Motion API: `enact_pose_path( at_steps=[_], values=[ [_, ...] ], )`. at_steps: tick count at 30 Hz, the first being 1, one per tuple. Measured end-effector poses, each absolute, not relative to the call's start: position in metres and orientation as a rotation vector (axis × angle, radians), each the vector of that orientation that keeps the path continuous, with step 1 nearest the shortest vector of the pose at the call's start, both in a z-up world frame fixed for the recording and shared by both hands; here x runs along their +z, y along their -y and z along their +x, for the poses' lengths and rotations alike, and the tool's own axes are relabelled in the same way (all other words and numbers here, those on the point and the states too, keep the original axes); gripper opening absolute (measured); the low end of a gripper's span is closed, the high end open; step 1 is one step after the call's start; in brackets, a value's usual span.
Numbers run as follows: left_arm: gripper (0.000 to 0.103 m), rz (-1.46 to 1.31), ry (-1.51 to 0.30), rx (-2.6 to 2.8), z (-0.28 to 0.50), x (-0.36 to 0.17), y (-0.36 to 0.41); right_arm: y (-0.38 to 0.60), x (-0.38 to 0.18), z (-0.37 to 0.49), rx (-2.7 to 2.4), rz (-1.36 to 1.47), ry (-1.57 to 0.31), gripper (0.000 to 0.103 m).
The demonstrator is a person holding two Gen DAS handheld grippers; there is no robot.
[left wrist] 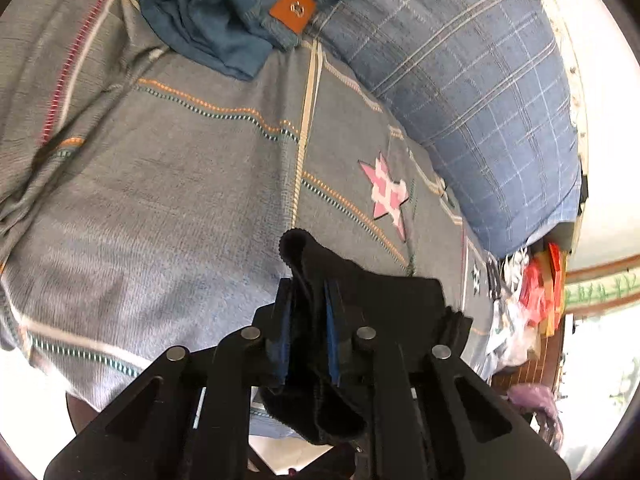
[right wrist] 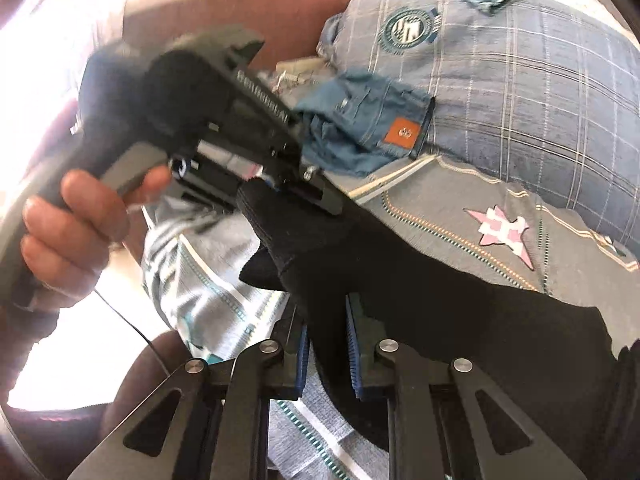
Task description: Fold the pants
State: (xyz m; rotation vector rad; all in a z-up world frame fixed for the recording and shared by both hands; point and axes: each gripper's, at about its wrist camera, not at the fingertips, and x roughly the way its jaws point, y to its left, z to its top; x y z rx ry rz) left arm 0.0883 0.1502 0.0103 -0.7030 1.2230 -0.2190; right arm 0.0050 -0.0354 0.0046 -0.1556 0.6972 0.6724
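Observation:
The black pants [right wrist: 420, 276] hang stretched between my two grippers above a grey striped bedsheet [left wrist: 160, 184]. My left gripper [left wrist: 308, 300] is shut on a bunched black edge of the pants [left wrist: 316, 268], which sticks out past its blue pads. My right gripper [right wrist: 328, 320] is shut on another part of the same black cloth. In the right wrist view the left gripper [right wrist: 316, 196] shows at the upper left, held by a hand [right wrist: 76, 224], clamping the far end of the pants.
A crumpled pair of blue jeans with an orange leather patch [left wrist: 292, 8] lies on the bed beyond, also in the right wrist view [right wrist: 360, 132]. A blue checked pillow [left wrist: 480, 92] lies at the right. Clutter [left wrist: 528, 296] sits past the bed's edge.

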Motion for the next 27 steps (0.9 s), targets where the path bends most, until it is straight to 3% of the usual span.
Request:
enact_pose_path(
  at_steps=[4, 16, 18, 27],
  values=[
    [0.011, -0.679, -1.133, -0.163, 0.072, 0.032, -0.147, 0.045, 0.018, -0.002, 0.695, -0.128, -0.658, 0.015],
    [0.011, -0.746, -1.169, -0.308, 0.081, 0.038, -0.115, 0.077, 0.016, -0.002, 0.714, 0.031, -0.669, 0.014],
    [0.011, -0.722, -1.169, -0.343, 0.084, 0.046, -0.097, 0.090, 0.021, -0.002, 0.707, 0.075, -0.658, 0.008],
    [0.011, -0.573, -1.342, -0.574, 0.108, 0.017, 0.054, 0.209, 0.017, -0.006, 0.551, 0.403, -0.640, 0.005]
  ],
)
